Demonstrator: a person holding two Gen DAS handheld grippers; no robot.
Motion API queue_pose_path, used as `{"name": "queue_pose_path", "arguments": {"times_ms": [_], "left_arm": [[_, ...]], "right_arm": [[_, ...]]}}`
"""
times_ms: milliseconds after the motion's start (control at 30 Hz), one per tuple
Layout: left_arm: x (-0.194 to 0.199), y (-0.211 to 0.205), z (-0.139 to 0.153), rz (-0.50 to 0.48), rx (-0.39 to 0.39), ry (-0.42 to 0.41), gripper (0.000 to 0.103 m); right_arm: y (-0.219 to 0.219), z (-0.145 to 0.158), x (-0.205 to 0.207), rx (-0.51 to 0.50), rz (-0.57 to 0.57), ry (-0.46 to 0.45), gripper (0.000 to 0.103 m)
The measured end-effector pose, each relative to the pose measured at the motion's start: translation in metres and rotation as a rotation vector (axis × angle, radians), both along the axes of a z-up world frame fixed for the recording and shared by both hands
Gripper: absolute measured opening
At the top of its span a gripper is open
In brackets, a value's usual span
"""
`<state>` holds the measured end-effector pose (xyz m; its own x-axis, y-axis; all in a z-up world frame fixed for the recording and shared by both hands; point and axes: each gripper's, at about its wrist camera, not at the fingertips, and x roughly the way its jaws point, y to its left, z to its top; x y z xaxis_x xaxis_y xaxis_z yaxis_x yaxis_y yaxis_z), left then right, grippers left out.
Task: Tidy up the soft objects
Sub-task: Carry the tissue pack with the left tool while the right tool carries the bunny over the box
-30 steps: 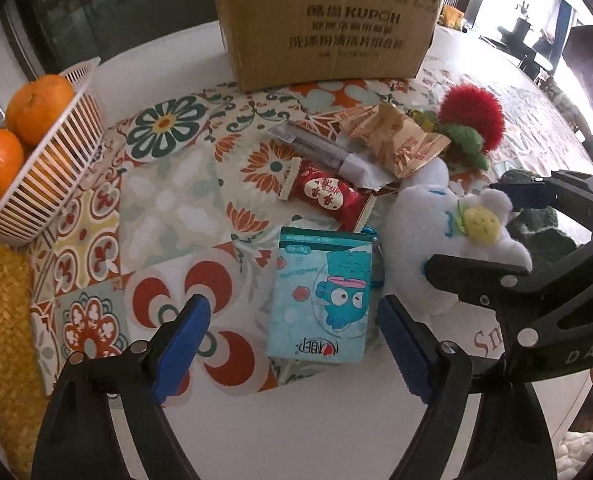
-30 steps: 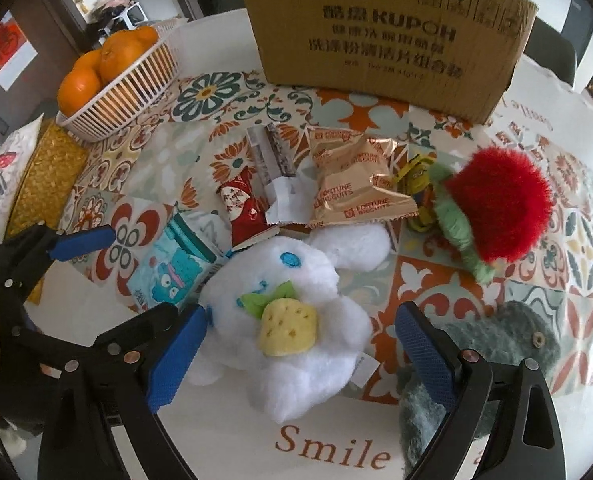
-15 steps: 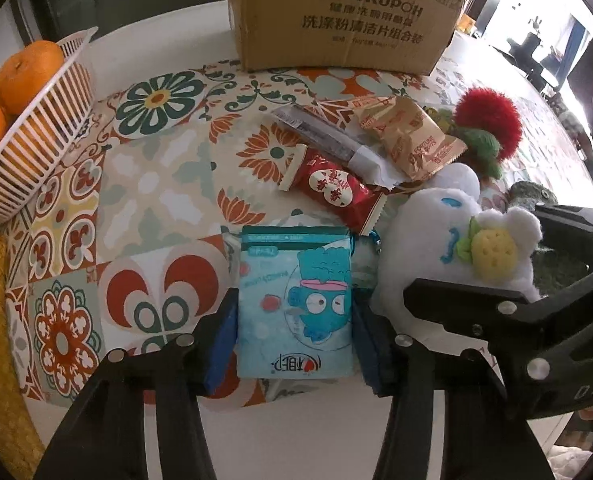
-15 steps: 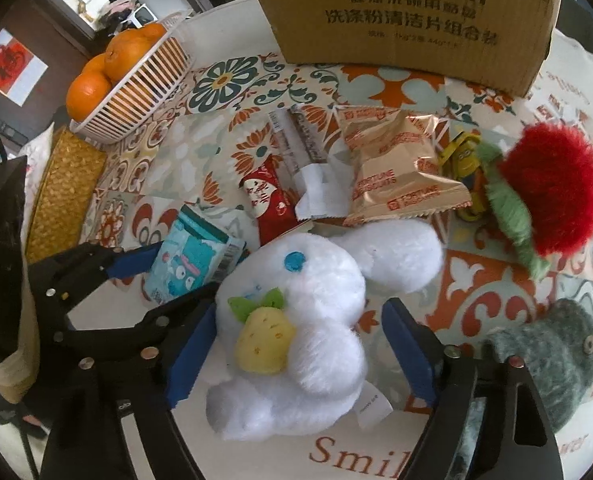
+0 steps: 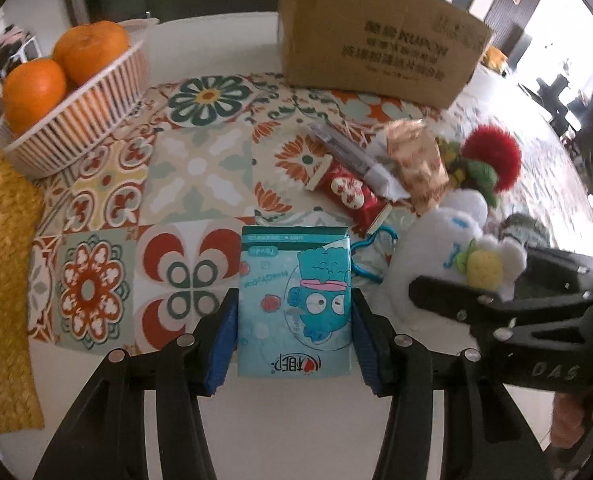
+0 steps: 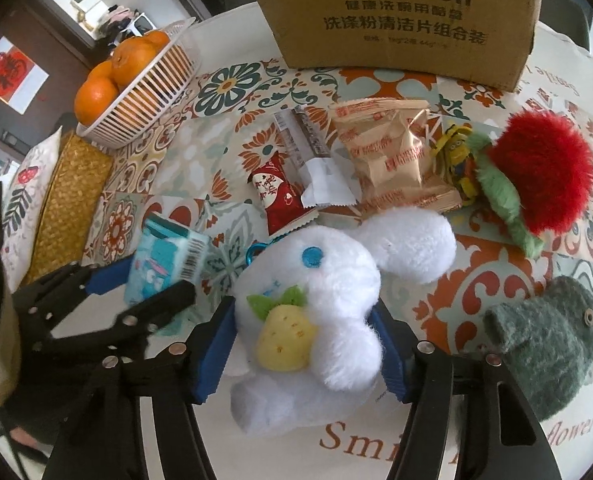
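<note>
Left wrist view
Left gripper (image 5: 294,336): its blue pads are pressing against both long sides of the tissue pack (image 5: 294,300), pinching it at the near edge of the patterned tablecloth (image 5: 200,168).
Tissue pack: it is lying flat, cartoon face up, with a blue carabiner (image 5: 370,254) showing just past its right edge.
Right gripper (image 5: 492,296): it is reaching in from the right, its black fingers sitting on either side of the white plush bunny (image 5: 448,240).
Snacks: a red candy wrapper (image 5: 348,196), a clear-ended bar (image 5: 348,152) and a gold biscuit bag (image 5: 418,164) are lying beyond the pack, with the red pompom toy (image 5: 492,160) to their right.
Background: a cardboard box (image 5: 376,52) is standing at the far side; a white basket (image 5: 76,128) is holding oranges (image 5: 34,88) at the left, next to a woven mat (image 5: 4,280).

Right wrist view
Right gripper (image 6: 302,354): its pads are squeezing the white plush bunny (image 6: 320,292) at the body, the fur bulging around them.
White plush bunny: it is lying on the tablecloth (image 6: 224,92) near the front edge, yellow strawberry facing up.
Left gripper (image 6: 140,284): it is gripping the tissue pack (image 6: 168,264); the pack may be slightly off the cloth, but the blur is making that hard to judge.
Other soft toys: the red pompom toy (image 6: 544,168) is resting at the right, a grey-green felt toy (image 6: 548,348) just beside the right finger.
Small item: a yellow minion keychain (image 6: 456,160) is lying between the gold biscuit bag (image 6: 392,156) and the pompom.
</note>
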<state>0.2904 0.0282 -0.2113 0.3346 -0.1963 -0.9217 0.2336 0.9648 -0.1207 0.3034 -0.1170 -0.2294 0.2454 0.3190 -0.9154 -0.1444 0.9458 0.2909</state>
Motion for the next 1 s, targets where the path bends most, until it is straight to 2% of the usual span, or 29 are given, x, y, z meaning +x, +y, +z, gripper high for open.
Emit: {"name": "queue_pose_path", "arguments": {"times_ms": [333, 567, 1000], "left_arm": [[-0.017, -0.001, 0.038, 0.044, 0.000, -0.093, 0.051], [-0.030, -0.004, 0.070, 0.045, 0.007, -0.169, 0.051], [-0.039, -0.022, 0.125, 0.018, -0.041, -0.300, 0.051]], "right_arm": [[-0.009, 0.024, -0.020, 0.055, -0.053, -0.054, 0.063], [-0.020, 0.058, -0.037, 0.044, -0.111, -0.157, 0.064], [-0.043, 0.126, -0.053, -0.010, -0.179, -0.351, 0.064]]}}
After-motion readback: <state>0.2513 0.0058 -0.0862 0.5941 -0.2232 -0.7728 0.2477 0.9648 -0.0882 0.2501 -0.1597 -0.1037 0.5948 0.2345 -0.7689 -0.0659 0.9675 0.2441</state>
